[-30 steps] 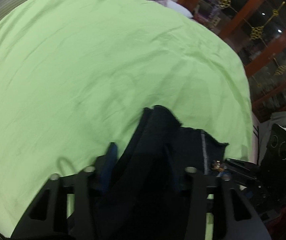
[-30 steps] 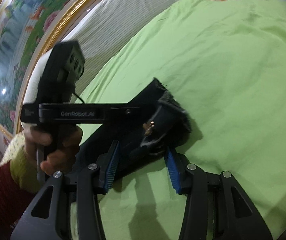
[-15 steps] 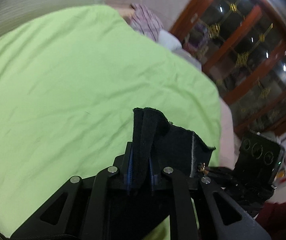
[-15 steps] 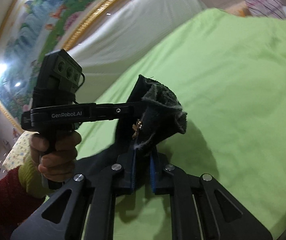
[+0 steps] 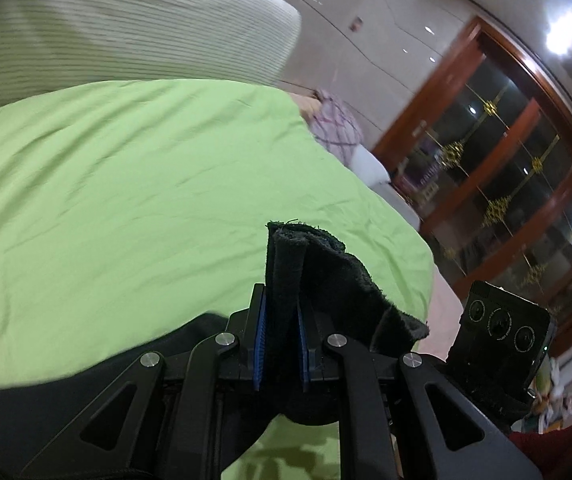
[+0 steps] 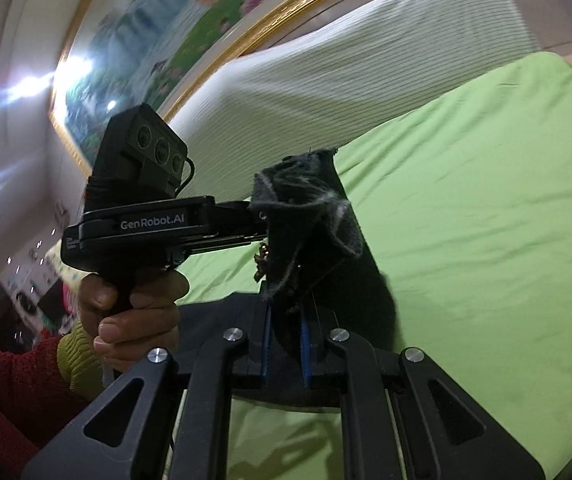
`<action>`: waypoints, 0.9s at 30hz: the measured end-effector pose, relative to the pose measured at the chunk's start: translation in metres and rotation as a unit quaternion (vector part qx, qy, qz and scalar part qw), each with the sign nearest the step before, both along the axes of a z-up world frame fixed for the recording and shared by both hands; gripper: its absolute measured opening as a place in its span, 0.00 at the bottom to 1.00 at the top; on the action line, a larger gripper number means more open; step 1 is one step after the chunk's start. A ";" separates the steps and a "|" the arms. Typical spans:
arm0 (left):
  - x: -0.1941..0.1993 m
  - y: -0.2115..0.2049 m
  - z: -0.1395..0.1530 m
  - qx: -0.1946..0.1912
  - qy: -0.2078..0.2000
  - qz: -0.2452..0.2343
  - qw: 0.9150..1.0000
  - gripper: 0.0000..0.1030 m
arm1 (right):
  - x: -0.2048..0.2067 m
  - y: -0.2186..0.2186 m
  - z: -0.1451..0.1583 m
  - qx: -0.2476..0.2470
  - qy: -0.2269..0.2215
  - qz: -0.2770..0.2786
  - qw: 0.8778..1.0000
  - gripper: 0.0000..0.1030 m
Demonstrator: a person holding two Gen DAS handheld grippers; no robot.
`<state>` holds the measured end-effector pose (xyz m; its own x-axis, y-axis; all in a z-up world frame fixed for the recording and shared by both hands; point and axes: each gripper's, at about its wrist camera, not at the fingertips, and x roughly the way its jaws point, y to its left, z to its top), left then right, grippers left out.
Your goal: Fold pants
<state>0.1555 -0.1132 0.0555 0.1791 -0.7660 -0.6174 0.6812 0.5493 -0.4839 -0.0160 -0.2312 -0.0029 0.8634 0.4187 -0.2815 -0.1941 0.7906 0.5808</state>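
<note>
The dark pants (image 5: 326, 276) are lifted off the green bed sheet (image 5: 125, 200). My left gripper (image 5: 279, 344) is shut on one thick edge of the pants, which sticks up past its blue pads. My right gripper (image 6: 284, 344) is shut on another edge of the pants (image 6: 318, 240), near a small metal fastener. The rest of the pants hangs below both grippers and is mostly hidden. The left gripper also shows in the right wrist view (image 6: 149, 224), held by a hand, just left of the cloth.
A white ribbed headboard (image 5: 125, 28) stands behind the green sheet (image 6: 486, 220). A checked pillow (image 5: 338, 128) lies at the bed's far corner. A wooden glass-door cabinet (image 5: 506, 168) stands to the right. A gold-framed painting (image 6: 189, 28) hangs above the headboard.
Both grippers have shut on the pants edge and lifted it up off the sheet. The views have tilted upward toward the headboard and walls.
</note>
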 end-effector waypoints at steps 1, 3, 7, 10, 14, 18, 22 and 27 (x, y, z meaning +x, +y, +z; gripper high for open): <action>-0.002 0.007 -0.002 -0.001 0.001 0.009 1.000 0.12 | 0.003 0.006 -0.001 -0.008 0.003 0.009 1.000 0.12; -0.005 0.025 -0.008 -0.010 0.009 0.028 1.000 0.12 | 0.007 0.017 -0.003 -0.020 0.009 0.026 0.999 0.12; -0.002 0.052 -0.025 -0.021 0.031 0.060 0.997 0.12 | 0.018 0.031 -0.011 -0.027 0.025 0.042 0.998 0.12; 0.000 0.064 -0.037 -0.019 0.044 0.079 0.996 0.12 | 0.027 0.039 -0.017 -0.031 0.041 0.049 0.997 0.12; 0.001 0.076 -0.048 -0.014 0.052 0.099 0.994 0.10 | 0.039 0.049 -0.023 -0.040 0.058 0.057 0.996 0.12; 0.004 0.087 -0.061 -0.011 0.066 0.122 0.990 0.10 | 0.052 0.056 -0.027 -0.047 0.074 0.065 0.994 0.13; 0.002 0.100 -0.076 -0.012 0.087 0.140 0.986 0.10 | 0.067 0.066 -0.026 -0.053 0.089 0.072 0.992 0.15; -0.004 0.113 -0.086 -0.005 0.097 0.162 0.982 0.12 | 0.075 0.072 -0.026 -0.056 0.104 0.078 0.990 0.19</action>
<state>0.1512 -0.0005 -0.0305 0.2939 -0.6948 -0.6563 0.3665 0.7161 -0.5940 0.0593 -0.1591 -0.0293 0.7094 0.4979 -0.4988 -0.2036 0.8223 0.5313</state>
